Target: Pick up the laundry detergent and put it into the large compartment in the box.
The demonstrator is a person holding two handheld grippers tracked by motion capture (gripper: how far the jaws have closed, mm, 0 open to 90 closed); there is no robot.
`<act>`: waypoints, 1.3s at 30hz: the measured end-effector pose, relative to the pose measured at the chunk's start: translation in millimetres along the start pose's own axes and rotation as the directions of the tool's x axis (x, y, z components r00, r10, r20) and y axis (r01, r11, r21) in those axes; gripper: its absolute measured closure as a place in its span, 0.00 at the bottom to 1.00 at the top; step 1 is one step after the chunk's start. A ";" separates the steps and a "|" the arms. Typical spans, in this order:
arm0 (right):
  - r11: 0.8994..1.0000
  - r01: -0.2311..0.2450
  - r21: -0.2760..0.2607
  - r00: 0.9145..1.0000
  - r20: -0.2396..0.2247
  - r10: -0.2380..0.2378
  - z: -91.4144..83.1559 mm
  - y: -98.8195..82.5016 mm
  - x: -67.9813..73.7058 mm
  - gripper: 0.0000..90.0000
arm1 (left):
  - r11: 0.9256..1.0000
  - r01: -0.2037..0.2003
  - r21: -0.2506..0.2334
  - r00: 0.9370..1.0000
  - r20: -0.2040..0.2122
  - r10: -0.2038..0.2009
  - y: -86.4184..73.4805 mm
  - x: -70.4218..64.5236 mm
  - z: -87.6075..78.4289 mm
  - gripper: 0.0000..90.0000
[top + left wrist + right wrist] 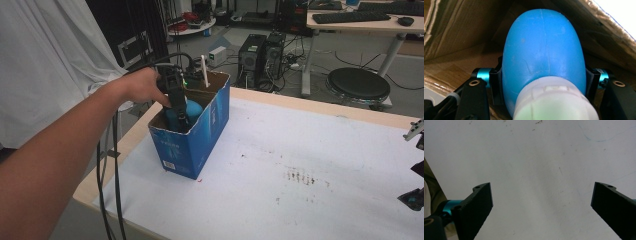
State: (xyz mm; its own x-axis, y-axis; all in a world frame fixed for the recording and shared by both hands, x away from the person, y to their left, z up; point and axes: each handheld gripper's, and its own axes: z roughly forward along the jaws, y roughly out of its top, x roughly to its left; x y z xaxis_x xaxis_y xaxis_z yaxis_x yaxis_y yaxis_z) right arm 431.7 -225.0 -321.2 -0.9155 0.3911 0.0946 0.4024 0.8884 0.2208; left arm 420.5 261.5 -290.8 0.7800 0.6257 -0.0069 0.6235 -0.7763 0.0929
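Note:
A blue cardboard box (200,135) stands open at the table's left end. My left gripper (179,116) reaches down into it and is shut on a blue rubber bulb (544,50) with a whitish neck (554,100); the black jaws press its two sides inside the brown box walls. The blue bulb (192,110) shows above the box rim in the high view, and a white stick (204,71) pokes up at the box's far end. My right gripper (541,202) hangs open over bare white table surface, seen at the right edge as the right gripper (416,165).
The white table top (300,165) carries small dark stains near the middle. Black cables (111,190) trail down from my left hand past the table's left edge. Behind the table stand computer towers (260,55), a round stool (359,84) and a desk.

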 end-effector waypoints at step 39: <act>1.000 0.005 -0.031 1.000 0.011 -0.005 -9.2 -2.5 7.3 0.03 | 0.969 0.098 -0.227 0.994 -0.017 -0.104 14.1 -42.4 -93.4 0.28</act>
State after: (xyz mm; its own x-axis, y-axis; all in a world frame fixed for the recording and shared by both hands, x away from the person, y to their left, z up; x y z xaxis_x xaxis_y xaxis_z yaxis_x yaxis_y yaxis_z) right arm 424.0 -226.5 -312.1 -0.9174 0.3893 0.0826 0.3972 0.8827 0.2511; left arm 391.3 231.2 -196.2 0.7097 0.7045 0.0000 0.6687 -0.6735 0.3150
